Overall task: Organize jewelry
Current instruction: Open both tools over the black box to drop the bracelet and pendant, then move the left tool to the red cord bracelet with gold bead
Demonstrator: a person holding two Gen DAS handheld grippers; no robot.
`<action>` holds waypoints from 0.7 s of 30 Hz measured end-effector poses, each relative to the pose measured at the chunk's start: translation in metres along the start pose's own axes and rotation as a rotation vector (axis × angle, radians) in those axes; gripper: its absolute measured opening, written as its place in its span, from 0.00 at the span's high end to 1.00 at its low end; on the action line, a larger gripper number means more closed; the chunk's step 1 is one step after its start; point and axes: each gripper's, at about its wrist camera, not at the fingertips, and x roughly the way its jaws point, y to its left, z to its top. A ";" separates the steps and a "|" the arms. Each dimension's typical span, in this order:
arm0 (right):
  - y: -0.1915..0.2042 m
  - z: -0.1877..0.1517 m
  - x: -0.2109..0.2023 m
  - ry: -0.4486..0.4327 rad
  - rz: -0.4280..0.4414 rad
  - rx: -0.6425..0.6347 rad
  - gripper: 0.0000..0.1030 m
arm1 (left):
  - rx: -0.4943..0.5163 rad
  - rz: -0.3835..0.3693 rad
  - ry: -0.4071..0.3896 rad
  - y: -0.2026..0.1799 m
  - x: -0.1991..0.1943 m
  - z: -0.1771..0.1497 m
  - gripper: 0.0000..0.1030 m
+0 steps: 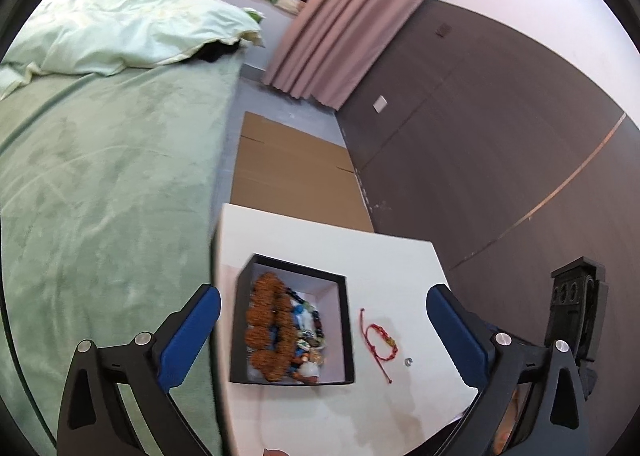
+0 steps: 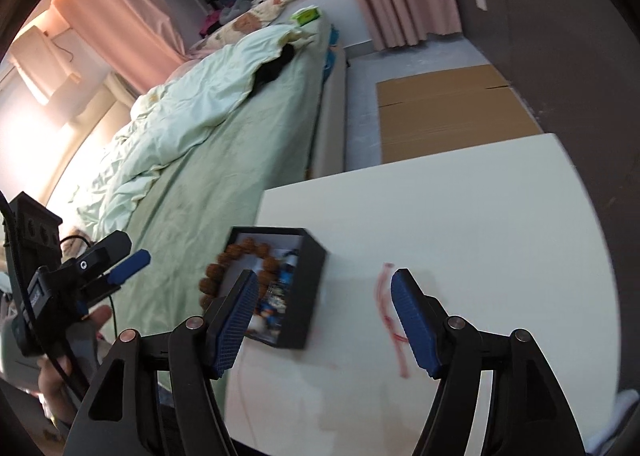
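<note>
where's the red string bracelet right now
The red string bracelet lies on the white table, just right of the black box in the left wrist view, with a small silver ring beside it.

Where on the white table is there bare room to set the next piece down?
The white table is bare beyond the black box, toward the cardboard, and along its near edge. Right of the box lie the red string bracelet and a small ring. The box itself is packed with beads.

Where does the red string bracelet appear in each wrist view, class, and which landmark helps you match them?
Left wrist: red string bracelet lies on the white table, right of the black box.
Right wrist: bracelet, blurred, right of the box, beside the right finger.
Shared landmark: the black box.
</note>
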 end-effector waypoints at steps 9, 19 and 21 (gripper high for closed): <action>-0.044 -0.015 -0.023 0.001 -0.047 0.022 0.33 | 0.092 -0.019 0.043 -0.043 0.022 -0.014 0.00; -0.099 -0.047 -0.019 0.019 -0.073 0.125 0.34 | 0.177 -0.059 0.164 -0.088 0.064 -0.032 0.29; -0.113 -0.053 -0.015 0.040 -0.066 0.159 0.36 | 0.200 -0.047 0.216 -0.097 0.080 -0.039 0.40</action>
